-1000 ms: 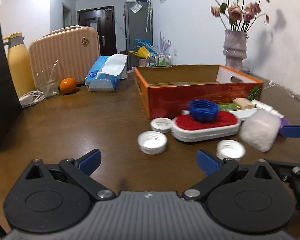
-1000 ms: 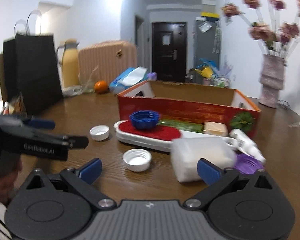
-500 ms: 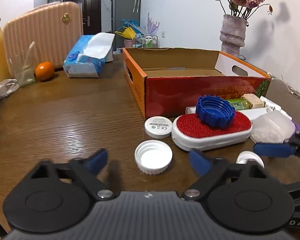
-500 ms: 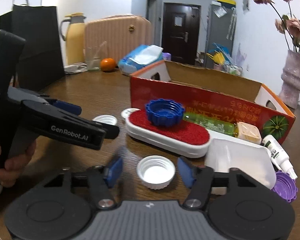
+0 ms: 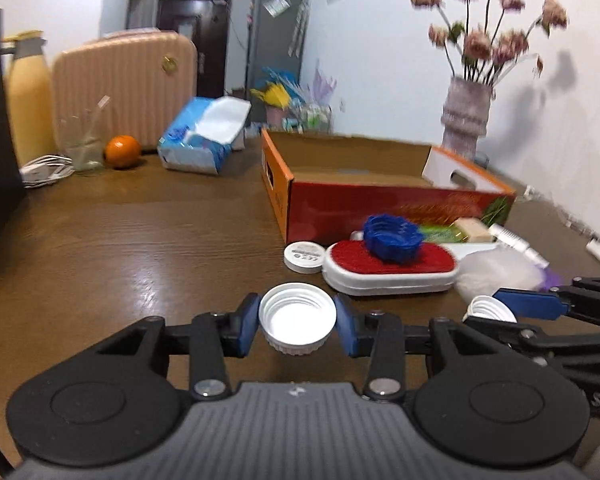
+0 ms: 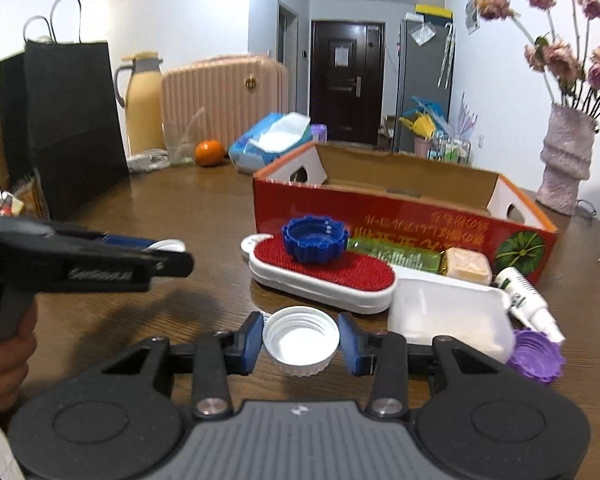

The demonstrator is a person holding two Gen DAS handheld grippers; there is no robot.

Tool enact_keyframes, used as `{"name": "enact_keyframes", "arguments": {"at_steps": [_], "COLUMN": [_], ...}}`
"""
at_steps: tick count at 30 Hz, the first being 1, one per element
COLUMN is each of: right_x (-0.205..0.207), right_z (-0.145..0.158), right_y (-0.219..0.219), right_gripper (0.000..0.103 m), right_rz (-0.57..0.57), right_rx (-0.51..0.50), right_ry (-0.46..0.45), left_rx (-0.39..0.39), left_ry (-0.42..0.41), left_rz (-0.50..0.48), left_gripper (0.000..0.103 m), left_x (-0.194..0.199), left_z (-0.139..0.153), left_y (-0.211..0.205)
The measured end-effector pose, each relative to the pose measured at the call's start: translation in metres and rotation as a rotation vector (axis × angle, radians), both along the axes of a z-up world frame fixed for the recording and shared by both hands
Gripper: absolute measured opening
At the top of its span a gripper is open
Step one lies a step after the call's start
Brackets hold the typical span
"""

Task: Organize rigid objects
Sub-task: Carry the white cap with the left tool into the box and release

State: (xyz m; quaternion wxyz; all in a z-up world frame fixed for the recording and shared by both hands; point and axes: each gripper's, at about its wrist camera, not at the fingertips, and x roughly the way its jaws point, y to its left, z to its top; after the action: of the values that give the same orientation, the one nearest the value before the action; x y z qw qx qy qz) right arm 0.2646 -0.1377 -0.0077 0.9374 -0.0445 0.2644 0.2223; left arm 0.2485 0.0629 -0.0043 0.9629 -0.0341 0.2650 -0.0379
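Observation:
My left gripper (image 5: 297,322) is shut on a white bottle cap (image 5: 297,317), open side up, just above the table. My right gripper (image 6: 301,338) is shut on a second white cap (image 6: 301,339); that cap shows at the right of the left wrist view (image 5: 487,309). Ahead lies a white brush with red bristles (image 5: 392,266) (image 6: 324,276) carrying a blue cap (image 5: 393,236) (image 6: 315,238). Behind it stands an open red cardboard box (image 5: 380,196) (image 6: 400,208). The left gripper shows at the left of the right wrist view (image 6: 172,256).
A small white lid (image 5: 304,257), a translucent white container (image 6: 448,316), a purple cap (image 6: 536,356), a white tube (image 6: 526,300), a green bottle (image 6: 392,256) and soap (image 6: 468,266) lie around the brush. Tissue pack (image 5: 204,140), orange (image 5: 121,151), black bag (image 6: 68,120), vase (image 6: 564,160) stand farther back.
Both grippers have closed, each onto a white cap that earlier lay free between open fingers. Both have moved forward and low over the table.

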Motion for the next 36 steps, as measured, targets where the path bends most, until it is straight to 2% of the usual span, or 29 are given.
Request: {"name": "enact_keyframes", "arguments": {"at_steps": [4, 9, 14, 19, 24, 28, 33, 36], "right_x": [-0.023, -0.052, -0.068, -0.057, -0.010, 0.054, 0.155, 0.216], "right_z": [0.012, 0.027, 0.039, 0.052, 0.072, 0.093, 0.104, 0.100], "right_y": [-0.017, -0.048, -0.081, -0.111, -0.131, -0.136, -0.135, -0.133], "right_gripper": [0.040, 0.040, 0.040, 0.040, 0.040, 0.040, 0.040, 0.040], "right_rz": [-0.024, -0.058, -0.097, -0.132, -0.127, -0.077, -0.051, -0.044], "right_rx": [0.022, 0.053, 0.053, 0.078, 0.112, 0.133, 0.109, 0.097], "right_ry": [-0.042, -0.097, -0.144, -0.181, -0.215, -0.209, -0.151, -0.079], "left_rx": [0.018, 0.003, -0.013, 0.015, 0.031, 0.007, -0.026, -0.030], "left_ry": [-0.075, -0.148, -0.186, -0.210, -0.244, -0.241, -0.186, -0.131], "left_rz": [0.015, 0.028, 0.039, 0.033, 0.018, 0.008, 0.005, 0.005], "left_gripper": [0.041, 0.041, 0.041, 0.041, 0.041, 0.041, 0.041, 0.041], "left_x": [-0.042, -0.079, -0.088, -0.071, -0.025, 0.035, 0.114, 0.165], "left_z": [0.016, 0.034, 0.045, 0.057, 0.079, 0.097, 0.100, 0.094], "left_y": [-0.014, -0.029, -0.046, -0.059, -0.062, -0.055, -0.044, -0.038]}}
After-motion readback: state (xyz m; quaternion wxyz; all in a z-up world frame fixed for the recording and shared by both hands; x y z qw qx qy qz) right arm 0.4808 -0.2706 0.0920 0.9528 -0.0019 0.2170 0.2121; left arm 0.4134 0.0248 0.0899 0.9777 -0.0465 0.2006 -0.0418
